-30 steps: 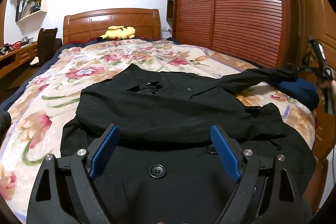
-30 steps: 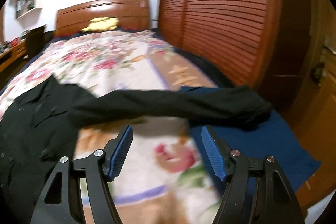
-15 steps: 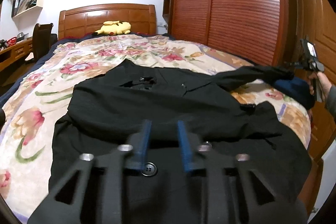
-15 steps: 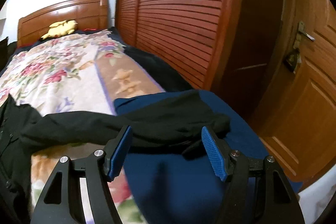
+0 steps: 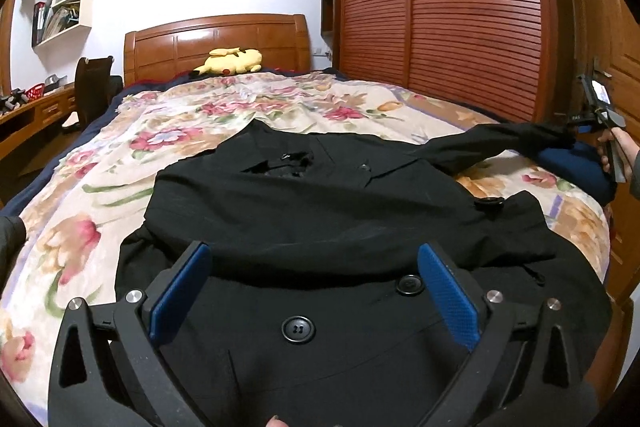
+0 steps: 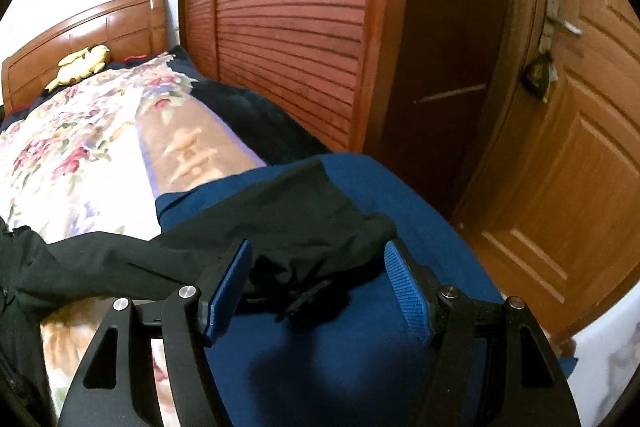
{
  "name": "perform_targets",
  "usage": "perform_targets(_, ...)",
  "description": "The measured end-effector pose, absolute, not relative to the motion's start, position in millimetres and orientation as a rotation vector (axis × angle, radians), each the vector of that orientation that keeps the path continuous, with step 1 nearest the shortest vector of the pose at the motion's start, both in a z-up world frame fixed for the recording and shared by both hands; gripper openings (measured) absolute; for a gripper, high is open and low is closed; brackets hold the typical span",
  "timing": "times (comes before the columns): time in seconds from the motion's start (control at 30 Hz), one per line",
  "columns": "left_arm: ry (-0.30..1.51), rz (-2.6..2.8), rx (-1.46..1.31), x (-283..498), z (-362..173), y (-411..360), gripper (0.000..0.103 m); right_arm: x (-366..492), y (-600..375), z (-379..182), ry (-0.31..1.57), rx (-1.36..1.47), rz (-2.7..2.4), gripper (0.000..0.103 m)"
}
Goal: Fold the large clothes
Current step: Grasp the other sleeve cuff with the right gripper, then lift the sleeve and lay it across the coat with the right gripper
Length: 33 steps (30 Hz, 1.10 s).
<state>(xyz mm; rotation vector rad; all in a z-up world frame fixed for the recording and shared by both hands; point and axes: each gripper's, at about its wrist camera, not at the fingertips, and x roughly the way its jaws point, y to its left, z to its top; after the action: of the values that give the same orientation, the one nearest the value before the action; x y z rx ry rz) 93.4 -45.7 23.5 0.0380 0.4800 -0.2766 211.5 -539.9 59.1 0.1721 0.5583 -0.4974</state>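
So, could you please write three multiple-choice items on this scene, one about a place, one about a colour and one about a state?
1. Where does the yellow plush toy lie?
A. by the headboard
B. on the coat
C. on the floor

2. What colour is the coat on the bed?
A. red
B. black
C. white

3. How does the left gripper stand?
A. shut on a button
C. shut on the sleeve
B. open above the coat

Answers: 1 A, it rests against the wooden headboard. 2 B, the fabric is black throughout. 3 B, its jaws have just been opening and nothing is pinched.

Left gripper [image 5: 314, 261], right gripper [image 6: 318, 259]: black frames, blue ribbed pads, silver screws.
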Motion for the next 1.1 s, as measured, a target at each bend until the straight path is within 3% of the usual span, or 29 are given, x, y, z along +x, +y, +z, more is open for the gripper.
perform_targets(0.27,0.489,-0.274,0.040,93,23,-44,0.103,233,-541,46,0.686,0.177,-0.465,0.071)
perform_targets(0.33,0.489,-0.273,0.047,90,23,-42,0.103,234,-538,47,0.684,0.165,-0.450,0.059)
perform_targets(0.4,0.490,-0.268,0.055,88,22,-41,0.103,235,-531,47,0.689,0.135,-0.435,0.031)
perform_targets(0.47,0.494,-0.264,0.055,87,22,-38,0.103,235,-521,51,0.669,0.073,-0.435,0.014)
perform_targets(0.8,0.507,-0.257,0.032,83,22,-24,0.103,190,-423,121,0.403,-0.076,-0.201,0.010)
perform_targets(1.1,0.497,-0.246,0.035,77,26,-8,0.103,168,-292,143,0.306,-0.219,0.054,0.009)
